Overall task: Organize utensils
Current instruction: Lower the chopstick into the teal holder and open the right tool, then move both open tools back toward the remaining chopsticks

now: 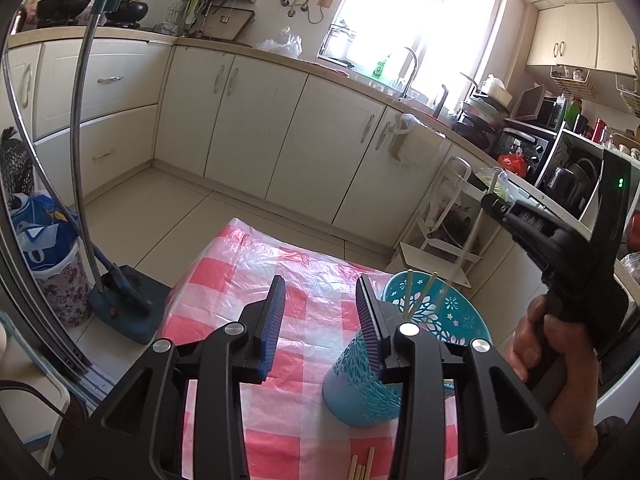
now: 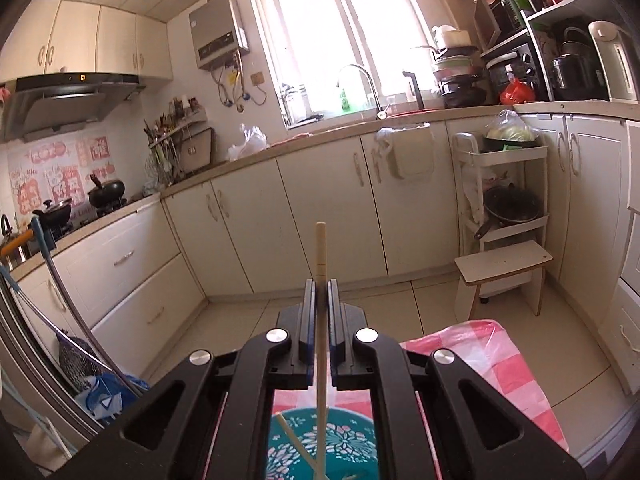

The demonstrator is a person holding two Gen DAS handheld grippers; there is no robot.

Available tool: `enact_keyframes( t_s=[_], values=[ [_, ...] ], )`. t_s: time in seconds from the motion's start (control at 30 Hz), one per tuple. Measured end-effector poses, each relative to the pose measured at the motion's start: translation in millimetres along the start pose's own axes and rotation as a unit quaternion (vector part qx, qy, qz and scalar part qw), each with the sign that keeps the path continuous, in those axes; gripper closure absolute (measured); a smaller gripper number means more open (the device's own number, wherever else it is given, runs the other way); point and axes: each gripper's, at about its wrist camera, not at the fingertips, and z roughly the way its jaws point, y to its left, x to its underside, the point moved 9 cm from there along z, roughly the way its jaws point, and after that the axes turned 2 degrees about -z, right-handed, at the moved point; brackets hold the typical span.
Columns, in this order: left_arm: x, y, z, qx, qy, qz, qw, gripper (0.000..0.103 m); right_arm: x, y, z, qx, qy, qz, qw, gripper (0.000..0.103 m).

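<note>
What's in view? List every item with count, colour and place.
Chopstick: one, pale wood, upright in the right gripper above the holder.
Holder: one, teal cut-out, on the table.
Chopsticks in holder: at least two, pale.
Loose chopsticks: a few, pale, on the cloth at the near edge.
Tablecloth: one, pink-white check.
Step stool: one, white, on the floor.
Left gripper: black, open, beside the holder.
Right gripper: black, shut on the chopstick.
Hand: one, holding the right gripper's handle.
</note>
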Motion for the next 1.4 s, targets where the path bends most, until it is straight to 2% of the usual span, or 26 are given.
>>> enact_keyframes(
  t_s=[0.37,0.47,0.63,0.77,0.9,1.07,1.4],
  values=[
    [1,-2,1,-0.003,0.002,0.005,1.0,0.067,33,8,-14,-0.015,0.038,-0.027,0.999,0.095],
    [1,-2,0,-0.005,0.004,0.007,1.0,0.063,33,1,-32,-0.011,0.029,-0.02,0.999,0.087],
    [2,-4,0,-0.012,0.013,0.019,0.9997,0.06,30,-11,-71,0.002,0.002,-0.008,1.0,0.085],
    [6,-8,1,-0.012,0.022,0.029,0.9993,0.056,42,-25,-99,0.022,0.001,0.006,1.0,0.082],
    [13,-12,3,-0.01,0.041,0.04,0.9983,0.053,71,-38,-121,0.048,0.027,0.012,0.998,0.08],
    [19,-13,-4,-0.003,0.05,0.054,0.9973,0.051,128,-51,-138,0.082,0.091,0.023,0.992,0.079],
    [21,7,-19,-0.008,0.06,0.055,0.9967,0.047,216,-40,-153,0.089,0.177,0.033,0.98,0.076]
  ],
)
